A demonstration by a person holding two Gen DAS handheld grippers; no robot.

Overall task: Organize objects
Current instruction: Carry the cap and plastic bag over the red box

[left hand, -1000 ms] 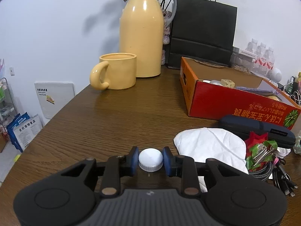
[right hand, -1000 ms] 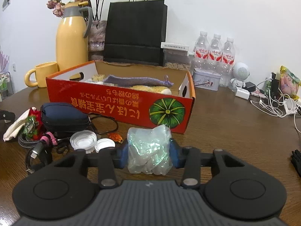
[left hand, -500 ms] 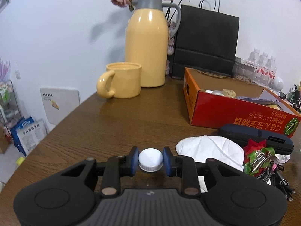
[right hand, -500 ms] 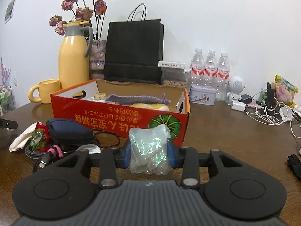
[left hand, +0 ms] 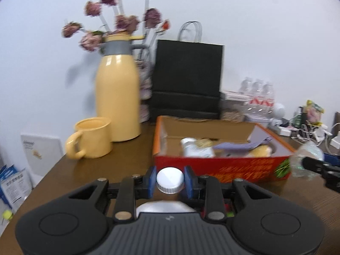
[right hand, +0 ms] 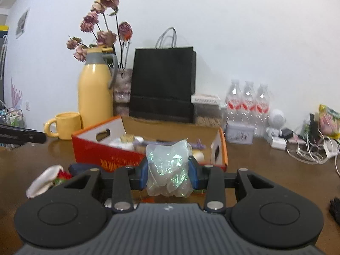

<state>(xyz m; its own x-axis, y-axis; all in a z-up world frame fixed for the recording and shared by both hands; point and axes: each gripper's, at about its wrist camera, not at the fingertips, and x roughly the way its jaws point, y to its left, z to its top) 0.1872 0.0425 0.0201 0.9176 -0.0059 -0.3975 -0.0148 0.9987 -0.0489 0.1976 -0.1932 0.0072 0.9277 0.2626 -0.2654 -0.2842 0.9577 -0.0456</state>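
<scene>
Brown wood-grain surface (right hand: 265,170) runs back to a plain white wall (right hand: 233,31), where a yellow thermos jug (right hand: 95,97) stands with dried flowers (right hand: 102,36) behind it, a yellow mug (right hand: 65,125) just beside it and a black paper bag (right hand: 162,85) to its right. Three water bottles (right hand: 247,99), a small white robot figure (right hand: 275,125) and a tangle of white cables (right hand: 308,150) crowd the far right.

An open red cardboard box (right hand: 110,159) sits mid-surface with assorted items inside. A white cloth (right hand: 42,180) lies at its near left.

The left gripper (left hand: 170,180) has its jaws clamped on a white bottle cap (left hand: 170,179), held above the surface just in front of the box. The right gripper (right hand: 167,172) has its jaws pressed on a crumpled iridescent plastic wrapper (right hand: 167,167), held near the box's front wall.
</scene>
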